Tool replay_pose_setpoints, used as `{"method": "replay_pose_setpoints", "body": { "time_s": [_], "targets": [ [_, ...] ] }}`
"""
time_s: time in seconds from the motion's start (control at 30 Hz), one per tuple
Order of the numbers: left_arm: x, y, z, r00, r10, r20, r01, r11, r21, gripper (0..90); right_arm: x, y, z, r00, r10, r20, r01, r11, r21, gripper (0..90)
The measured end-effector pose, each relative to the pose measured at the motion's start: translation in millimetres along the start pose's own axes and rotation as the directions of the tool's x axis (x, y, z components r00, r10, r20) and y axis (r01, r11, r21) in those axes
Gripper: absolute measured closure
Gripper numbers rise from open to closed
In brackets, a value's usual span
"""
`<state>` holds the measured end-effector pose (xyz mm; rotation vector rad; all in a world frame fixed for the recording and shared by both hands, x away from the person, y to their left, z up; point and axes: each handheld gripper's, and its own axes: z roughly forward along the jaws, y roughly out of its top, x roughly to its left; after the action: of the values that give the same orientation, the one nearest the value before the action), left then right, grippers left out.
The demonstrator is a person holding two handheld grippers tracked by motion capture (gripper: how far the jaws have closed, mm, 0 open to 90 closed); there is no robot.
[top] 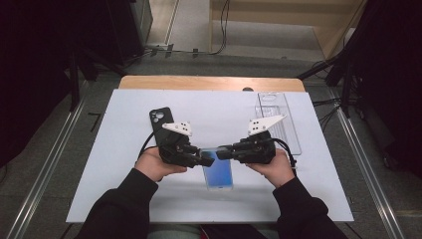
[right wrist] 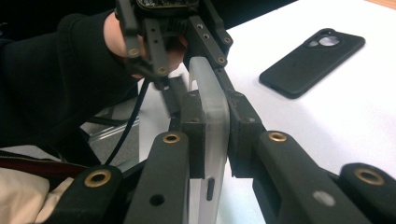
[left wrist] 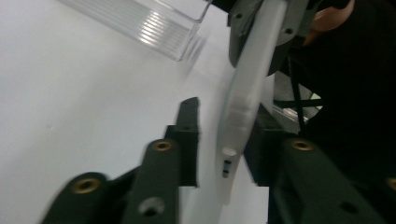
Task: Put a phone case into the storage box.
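A phone (top: 218,172) with a blue screen, in a frosted clear case, lies screen-up at the middle of the white mat (top: 124,174). Both grippers meet at its far end. My right gripper (top: 224,152) comes in from the right and is shut on it; in the right gripper view both pads press on the phone's edge (right wrist: 210,93) at my right gripper (right wrist: 215,135). My left gripper (top: 209,160) reaches in from the left. In the left gripper view the phone (left wrist: 243,102) stands between its jaws, with a gap between it and one finger (left wrist: 189,135).
A black phone case (top: 161,122) lies camera-side up at the back left of the mat, also visible as the black case (right wrist: 313,60). A clear plastic tray (top: 276,117) sits at the back right. The mat's edges drop to a grey floor on both sides.
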<state>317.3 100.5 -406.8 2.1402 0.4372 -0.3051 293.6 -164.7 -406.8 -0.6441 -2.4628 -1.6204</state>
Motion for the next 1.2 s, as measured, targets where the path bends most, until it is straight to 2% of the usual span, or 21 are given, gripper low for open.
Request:
{"method": "replay_pose_setpoints", "body": {
  "time_s": [0.03,0.07,0.2,0.27,0.37,0.4,0.47,0.5,0.57,0.63,0.67,0.77,0.83,0.93,1.07,1.13,1.17,1.2],
  "targets": [
    [0.4,-0.1,-1.7,0.9998,0.003,0.021,-0.003,0.9999,-0.013,78.0,0.3,0.1,0.3,1.0000,-0.002,0.001,0.002,1.000,0.000,77.2],
    [0.4,-0.1,-1.7,0.9998,0.003,0.021,-0.003,0.9999,-0.013,79.4,0.3,0.1,0.3,1.0000,-0.002,0.001,0.002,1.000,0.000,77.2],
    [0.1,0.7,-4.0,0.9981,-0.001,0.061,0.002,0.9997,-0.022,80.9,0.8,0.4,-1.3,0.9998,-0.008,-0.017,0.008,1.000,-0.013,77.1],
    [0.0,1.1,-4.9,0.9980,-0.002,0.063,0.004,0.9997,-0.025,81.0,1.4,0.8,-1.4,0.9997,-0.011,-0.023,0.010,1.000,-0.014,77.1],
    [0.3,2.3,-6.7,0.9968,-0.023,0.076,0.026,0.9993,-0.028,81.1,3.1,2.1,-2.2,0.9998,-0.009,-0.018,0.009,1.000,-0.018,76.3],
    [0.4,2.4,-7.2,0.9965,-0.028,0.079,0.030,0.9992,-0.025,81.2,3.5,2.5,-2.3,0.9999,-0.016,-0.004,0.016,1.000,-0.022,72.2],
    [0.8,2.4,-9.8,0.9974,-0.041,0.059,0.042,0.9988,-0.024,81.1,3.1,2.7,-3.2,0.9995,-0.024,0.023,0.025,0.999,-0.046,52.9],
    [0.8,2.4,-9.8,0.9974,-0.041,0.059,0.042,0.9988,-0.024,81.1,3.1,2.7,-3.2,0.9995,-0.024,0.023,0.025,0.999,-0.046,52.9],
    [2.4,2.8,-11.9,0.9977,-0.059,0.033,0.059,0.9980,-0.023,81.1,3.7,2.5,-4.4,0.9990,-0.017,0.041,0.019,0.998,-0.059,44.9],
    [3.7,2.7,-14.1,0.9973,-0.073,-0.007,0.072,0.9969,-0.030,81.0,4.1,2.6,-5.9,0.9985,-0.018,0.051,0.022,0.998,-0.065,40.1],
    [5.2,2.2,-15.8,0.9962,-0.083,-0.025,0.082,0.9959,-0.036,81.0,4.1,3.0,-7.5,0.9975,-0.012,0.070,0.017,0.997,-0.072,35.5],
    [5.8,2.3,-16.7,0.9942,-0.098,-0.044,0.096,0.9947,-0.035,81.0,3.7,3.0,-8.5,0.9962,-0.005,0.087,0.012,0.996,-0.086,32.0],
    [6.2,2.4,-17.5,0.9930,-0.104,-0.056,0.102,0.9940,-0.039,81.0,3.6,2.8,-9.4,0.9929,-0.008,0.119,0.018,0.996,-0.084,29.4],
    [6.9,3.6,-19.4,0.9874,-0.140,-0.074,0.136,0.9893,-0.052,80.9,4.9,1.0,-8.2,0.9856,-0.012,0.168,0.023,0.998,-0.062,25.8],
    [5.4,5.3,-23.0,0.9782,-0.166,-0.124,0.157,0.9843,-0.081,80.9,5.6,0.0,-5.7,0.9847,-0.006,0.174,0.014,0.999,-0.044,19.5],
    [5.2,5.9,-24.2,0.9755,-0.174,-0.135,0.163,0.9825,-0.091,80.9,6.0,-0.3,-3.6,0.9815,0.002,0.191,0.006,0.999,-0.039,4.5],
    [4.9,6.3,-24.9,0.9728,-0.181,-0.144,0.169,0.9812,-0.094,80.9,6.6,-0.5,-2.0,0.9774,0.009,0.211,-0.001,0.999,-0.040,0.0],
    [4.4,6.7,-25.1,0.9691,-0.192,-0.155,0.178,0.9791,-0.099,80.9,6.3,-0.9,-1.0,0.9734,0.014,0.229,-0.004,0.999,-0.042,0.0]
  ]
}}
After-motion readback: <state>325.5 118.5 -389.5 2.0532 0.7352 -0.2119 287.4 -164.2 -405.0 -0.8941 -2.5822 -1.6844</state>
